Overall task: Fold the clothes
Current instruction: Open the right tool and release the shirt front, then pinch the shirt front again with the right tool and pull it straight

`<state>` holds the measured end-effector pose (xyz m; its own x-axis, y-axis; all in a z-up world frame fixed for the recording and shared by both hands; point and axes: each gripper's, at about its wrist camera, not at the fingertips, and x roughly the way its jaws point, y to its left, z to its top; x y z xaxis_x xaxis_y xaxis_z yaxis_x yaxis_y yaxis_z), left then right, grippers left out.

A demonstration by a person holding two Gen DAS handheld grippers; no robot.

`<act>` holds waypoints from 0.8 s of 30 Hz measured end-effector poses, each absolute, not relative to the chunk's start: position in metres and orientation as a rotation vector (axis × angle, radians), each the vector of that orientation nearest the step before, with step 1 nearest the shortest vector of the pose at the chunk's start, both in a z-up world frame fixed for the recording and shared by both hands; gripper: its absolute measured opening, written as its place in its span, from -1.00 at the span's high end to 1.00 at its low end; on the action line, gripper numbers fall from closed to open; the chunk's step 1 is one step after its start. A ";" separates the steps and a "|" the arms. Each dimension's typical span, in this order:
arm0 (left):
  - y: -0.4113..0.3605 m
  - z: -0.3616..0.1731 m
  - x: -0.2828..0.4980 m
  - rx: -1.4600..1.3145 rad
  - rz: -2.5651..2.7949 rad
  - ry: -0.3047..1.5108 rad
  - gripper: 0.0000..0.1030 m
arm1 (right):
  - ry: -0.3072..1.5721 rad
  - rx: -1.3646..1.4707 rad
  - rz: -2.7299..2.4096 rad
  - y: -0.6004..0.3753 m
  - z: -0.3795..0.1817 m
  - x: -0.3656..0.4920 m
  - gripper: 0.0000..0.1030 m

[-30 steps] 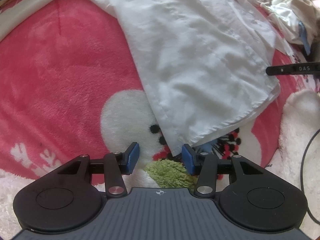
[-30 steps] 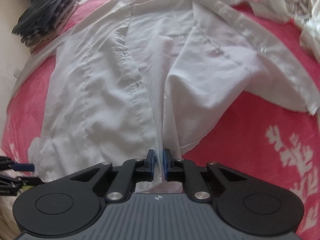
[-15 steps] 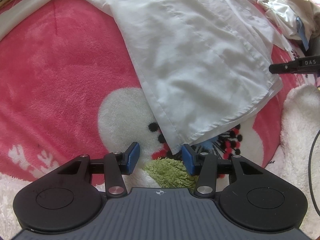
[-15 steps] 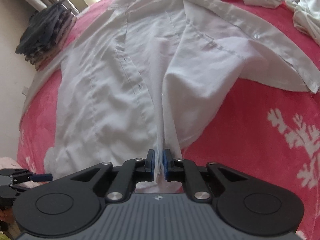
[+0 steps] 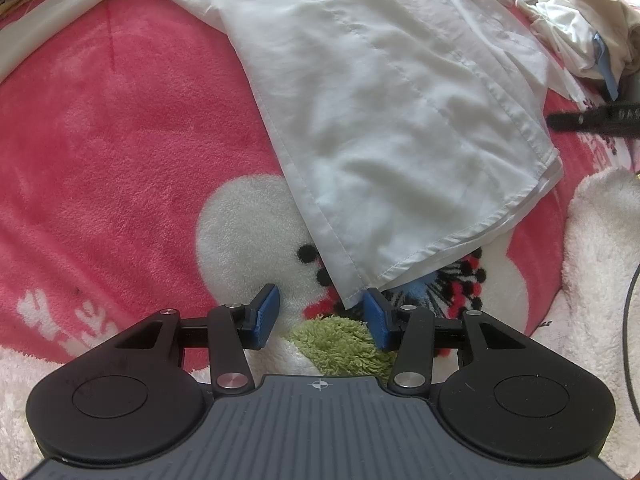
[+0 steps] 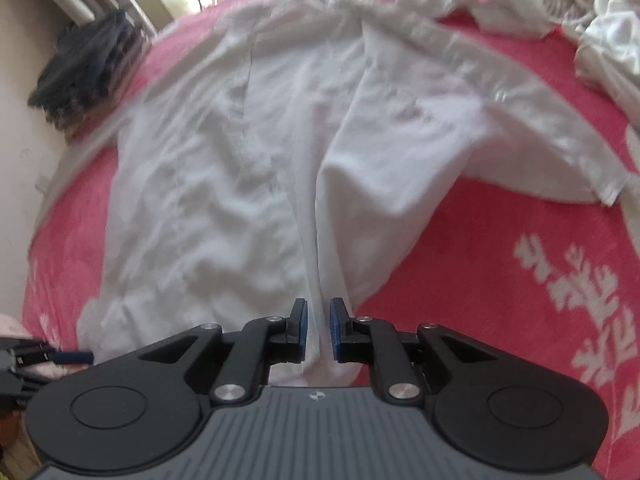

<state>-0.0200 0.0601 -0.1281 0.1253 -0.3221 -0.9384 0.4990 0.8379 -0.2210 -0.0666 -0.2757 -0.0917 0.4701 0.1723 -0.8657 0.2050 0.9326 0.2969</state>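
The white shirt (image 6: 280, 168) lies spread on a pink fleece blanket (image 5: 120, 140). It looks thin, light and limp; its stitched hem gives the surest hold. The right tongs (image 6: 318, 330) pinch a front edge loosely. The left tongs (image 5: 320, 318) stand spread, empty, by the hem corner. No writing is legible.
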 end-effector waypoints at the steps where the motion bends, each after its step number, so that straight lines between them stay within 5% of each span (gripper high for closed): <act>1: 0.060 -0.128 -0.020 0.162 -0.602 1.316 0.10 | 1.068 0.403 -0.013 -0.277 -0.090 -0.065 0.72; 6: 0.060 -0.129 -0.021 0.173 -0.602 1.315 0.10 | 1.026 0.442 0.019 -0.280 -0.091 -0.037 0.68; 11: 0.061 -0.129 -0.020 0.172 -0.600 1.319 0.10 | 1.031 0.449 0.076 -0.270 -0.105 0.007 0.39; 24: 0.063 -0.130 -0.019 0.155 -0.604 1.328 0.09 | 1.193 0.524 0.126 -0.281 -0.127 0.003 0.31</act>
<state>-0.0191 0.0630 -0.1304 0.1137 -0.3240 -0.9392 0.4951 0.8381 -0.2292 0.0034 -0.2811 -0.1266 0.3778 0.3637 -0.8515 0.1771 0.8743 0.4520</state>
